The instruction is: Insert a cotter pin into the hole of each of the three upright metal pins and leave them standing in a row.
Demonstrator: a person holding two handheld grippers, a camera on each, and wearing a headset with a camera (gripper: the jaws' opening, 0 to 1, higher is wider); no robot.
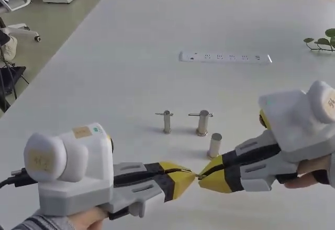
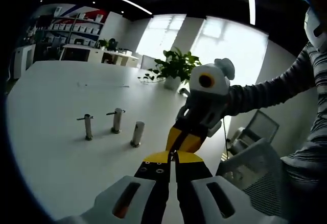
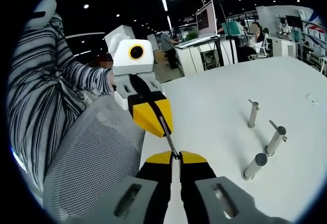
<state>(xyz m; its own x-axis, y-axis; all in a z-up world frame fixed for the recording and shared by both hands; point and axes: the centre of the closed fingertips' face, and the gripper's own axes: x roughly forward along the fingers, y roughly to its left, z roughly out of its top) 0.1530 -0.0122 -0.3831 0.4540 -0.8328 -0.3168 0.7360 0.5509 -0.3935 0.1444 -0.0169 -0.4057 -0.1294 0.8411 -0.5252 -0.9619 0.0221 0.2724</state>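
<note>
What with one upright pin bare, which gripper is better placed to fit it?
Probably right: the right gripper is nearer the bare pin, and both it and the left gripper pinch the cotter pin.

Metal, dull satin sheen, on the three upright pins (image 1: 202, 122); cotter pin (image 3: 167, 138) thin metal wire; table (image 1: 131, 57) smooth matt white; chair back (image 3: 97, 152) grey mesh cloth.

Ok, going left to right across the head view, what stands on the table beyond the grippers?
first pin, cotter pin through it → second pin, cotter pin too → bare pin → plant at the right edge
</note>
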